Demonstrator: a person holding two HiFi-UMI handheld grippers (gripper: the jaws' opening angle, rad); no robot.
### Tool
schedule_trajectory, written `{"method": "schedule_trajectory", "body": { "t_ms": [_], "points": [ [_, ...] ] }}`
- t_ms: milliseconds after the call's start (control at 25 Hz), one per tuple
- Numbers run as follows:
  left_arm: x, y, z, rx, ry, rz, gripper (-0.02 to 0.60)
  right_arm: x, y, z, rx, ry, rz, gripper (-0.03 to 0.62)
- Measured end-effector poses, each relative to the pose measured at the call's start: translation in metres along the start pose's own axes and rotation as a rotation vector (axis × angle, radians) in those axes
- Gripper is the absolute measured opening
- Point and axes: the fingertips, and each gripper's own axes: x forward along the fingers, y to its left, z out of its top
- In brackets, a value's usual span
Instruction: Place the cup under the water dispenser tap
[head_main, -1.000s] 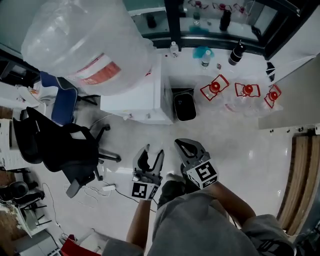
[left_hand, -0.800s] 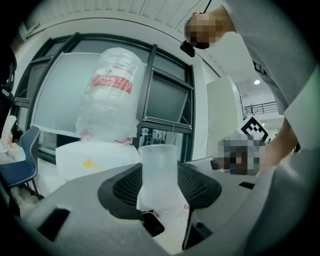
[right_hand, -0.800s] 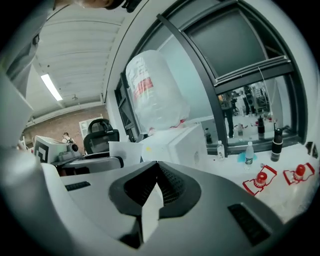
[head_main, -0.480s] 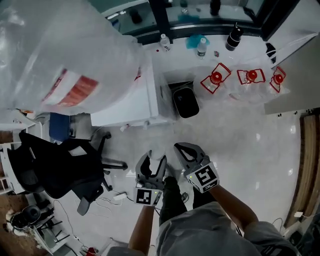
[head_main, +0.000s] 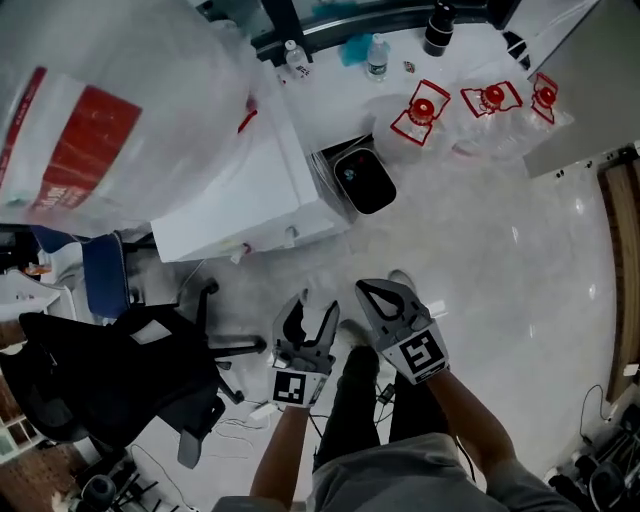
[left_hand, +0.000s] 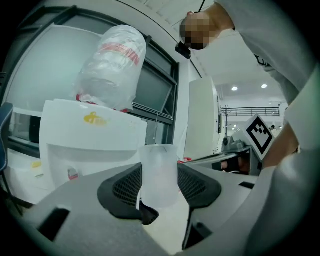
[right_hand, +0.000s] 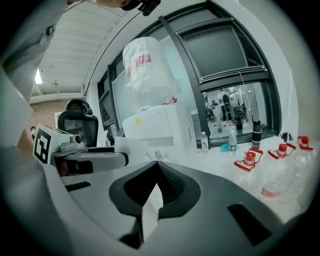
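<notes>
**Finding 1: viewpoint.** Compared with a second ago, the head view sits closer to the water dispenser (head_main: 240, 200). Its inverted bottle (head_main: 110, 90) now fills the upper left of the frame and is cut off by the edge. The bin (head_main: 362, 182) beside the dispenser has also shifted up the picture. I judge that the person has closed in on the machine.

**Finding 2: grippers.** Both remain side by side in front of the person's legs and have come down with the body.
- The left gripper (head_main: 310, 306) is clamped on the cup (left_hand: 159, 172), with a pad pressed against each side.
- The right gripper (head_main: 383, 298) has its jaw tips meeting and nothing between them.

**Finding 3: cup.** It stands upright in the grip, is translucent, and appears empty. In the left gripper view it lines up roughly with the dispenser's front recess (left_hand: 90, 152). A small red-marked fitting (left_hand: 72, 173) there is probably a tap. The cup is still well apart from the machine.

**Assessment.** The approach is under way and the placing is not yet done. The cup still has to be carried forward into the recess and centred beneath the tap. The hold looks steady. The main risk is clipping the recess edge with the wide jaws.
</notes>
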Motion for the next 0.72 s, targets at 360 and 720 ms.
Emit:
{"method": "schedule_trajectory", "body": {
  "t_ms": [360, 720],
  "points": [
    [0.000, 0.027, -0.052, 0.021, -0.016, -0.029, 0.214, 0.008, 0.005, -0.053, 0.036, -0.011, -0.045, 0.009],
    [0.015, 0.046, -0.089, 0.076, -0.098, -0.011, 0.215, 0.033, -0.008, -0.091, 0.010, -0.023, -0.035, 0.009]
  ]
}}
